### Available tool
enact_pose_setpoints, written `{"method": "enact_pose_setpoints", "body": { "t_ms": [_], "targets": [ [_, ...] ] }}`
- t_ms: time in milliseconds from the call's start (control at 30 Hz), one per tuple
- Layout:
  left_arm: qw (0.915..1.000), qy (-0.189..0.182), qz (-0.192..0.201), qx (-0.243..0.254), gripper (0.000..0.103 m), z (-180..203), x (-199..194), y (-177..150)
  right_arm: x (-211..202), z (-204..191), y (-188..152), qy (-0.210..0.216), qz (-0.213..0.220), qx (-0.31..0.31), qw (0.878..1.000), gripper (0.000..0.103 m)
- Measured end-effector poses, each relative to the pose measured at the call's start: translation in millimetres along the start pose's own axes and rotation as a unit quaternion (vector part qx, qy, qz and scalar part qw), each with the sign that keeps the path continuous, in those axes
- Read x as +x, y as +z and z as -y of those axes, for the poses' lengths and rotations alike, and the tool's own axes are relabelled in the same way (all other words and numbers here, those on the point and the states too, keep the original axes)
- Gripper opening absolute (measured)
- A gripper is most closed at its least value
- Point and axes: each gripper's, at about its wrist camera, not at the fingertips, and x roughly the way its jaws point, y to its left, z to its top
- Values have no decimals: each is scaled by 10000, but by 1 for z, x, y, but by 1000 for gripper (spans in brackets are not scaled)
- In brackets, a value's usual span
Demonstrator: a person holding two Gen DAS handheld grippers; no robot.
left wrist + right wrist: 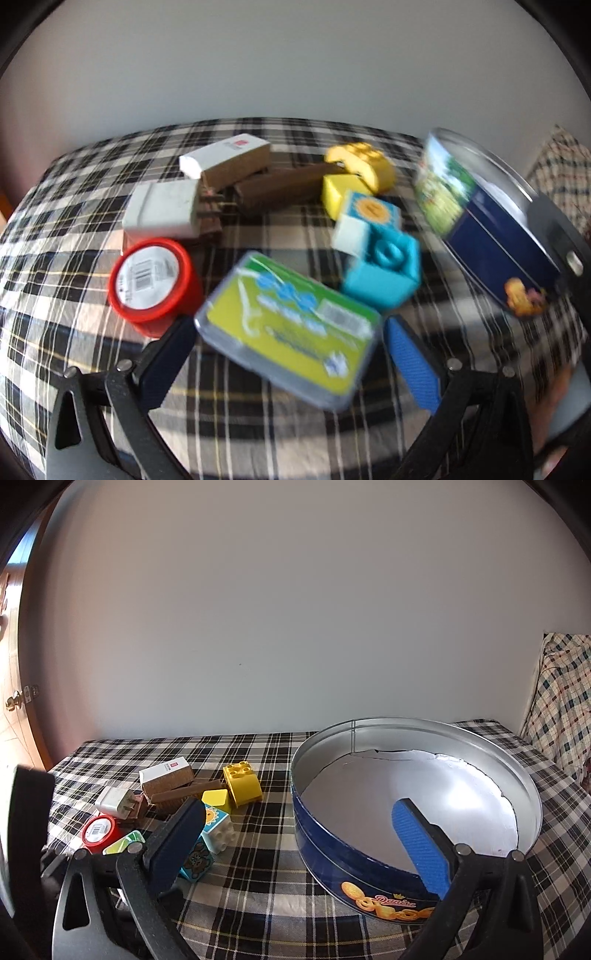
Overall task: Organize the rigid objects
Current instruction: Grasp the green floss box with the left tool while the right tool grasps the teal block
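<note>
Left wrist view, blurred by motion: the left gripper (pixel 288 347) has its jaws spread apart on either side of a flat green-and-yellow box (pixel 291 328), not visibly clamped on it. The box lies on the plaid-covered surface (pixel 74 295), its long axis running from 10 o'clock to 4 o'clock; a barcode shows on its label, the rest of the print unreadable. At 9 o'clock of the box stands a red tub (pixel 153 284), its barcoded white label facing the camera. At 2 o'clock sits a teal block (pixel 384 273), with a sun-printed block (pixel 369 218) behind it. Farther back lie a white charger (pixel 162 210), a white-and-tan carton (pixel 225 162) with a small red mark, a brown bar (pixel 288 184) lying roughly 8 to 2 o'clock, and two yellow blocks (pixel 354 177). A round blue tin (pixel 491 225) fills the 3 o'clock edge.

Right wrist view, sharp: the right gripper (pixel 306 834) hangs with jaws wide apart, one finger (pixel 421 845) over the tin (pixel 369 867), which holds none of the objects. Only this view shows the tin's silver interior with torn white liner, and the gold word "Danisa" above printed biscuits on its wall. The object cluster (pixel 177 801) lies at 9 o'clock of the tin.
</note>
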Motion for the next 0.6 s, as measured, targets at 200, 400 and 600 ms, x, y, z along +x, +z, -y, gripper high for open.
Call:
{"method": "enact_pose_setpoints", "body": {
  "t_ms": [200,400,600],
  "targets": [
    [9996,247,-44,-109,103,-28,0,7,3,3,1,75,-96,56,9999,102],
    [9995,252,-159,138,103,-61,-23,-17,8,2,0,188,-233,40,9995,102],
    [9995,230,-174,-139,103,-95,-38,-29,8,-4,-1,285,-272,-64,9992,102]
  ]
}}
